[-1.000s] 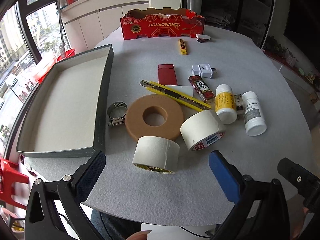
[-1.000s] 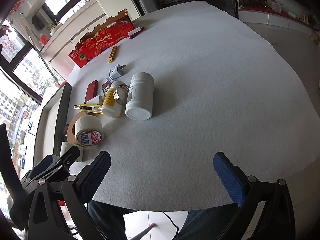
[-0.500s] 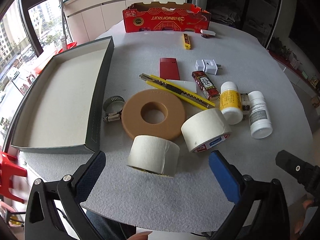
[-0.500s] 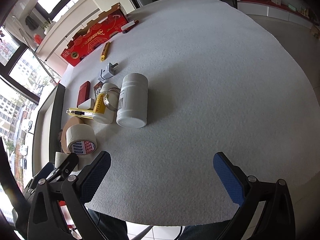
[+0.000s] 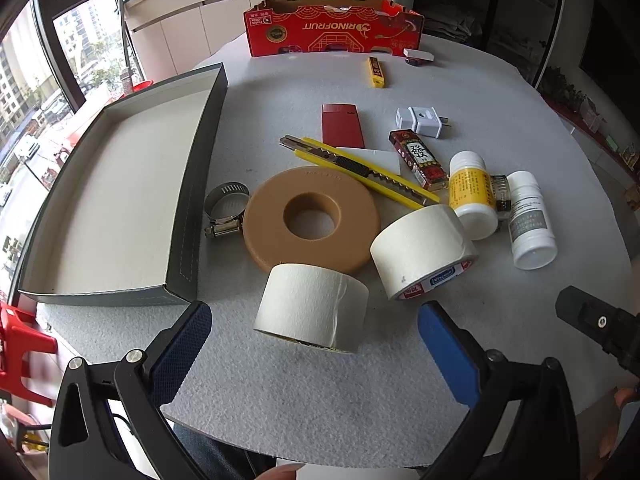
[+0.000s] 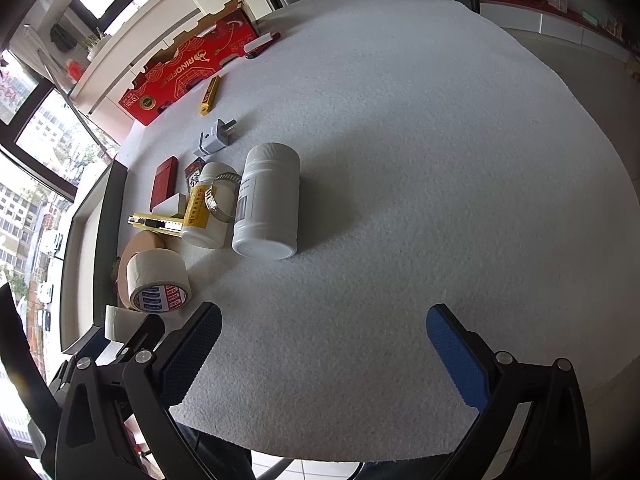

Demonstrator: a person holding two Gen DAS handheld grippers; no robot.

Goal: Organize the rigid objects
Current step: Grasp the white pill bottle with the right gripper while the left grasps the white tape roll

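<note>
A plain white tape roll (image 5: 312, 306) lies on the grey felt table just ahead of my open left gripper (image 5: 314, 346), between the lines of its fingers but untouched. Behind it lie a tan ring (image 5: 312, 218), a second white tape roll with a red-and-blue label (image 5: 422, 250), a hose clamp (image 5: 224, 210), a yellow utility knife (image 5: 360, 168), a yellow-labelled bottle (image 5: 472, 196) and a white bottle (image 5: 530, 220). An empty grey tray (image 5: 192, 184) stands at the left. My right gripper (image 6: 324, 338) hangs open over bare felt, with the white bottle (image 6: 268, 204) ahead of it.
Farther back lie a red case (image 5: 342, 126), a white plug adapter (image 5: 420, 120), a patterned lighter (image 5: 418, 158), a small yellow cutter (image 5: 375, 72) and a red cardboard box (image 5: 334, 32). The table's front edge (image 5: 320, 446) runs just under both grippers. The right gripper's body (image 5: 596, 326) shows at the right.
My left gripper has moved forward and lower toward the plain white tape roll, which now looks larger. The right gripper has also edged forward toward the bottles. Both stay open.
</note>
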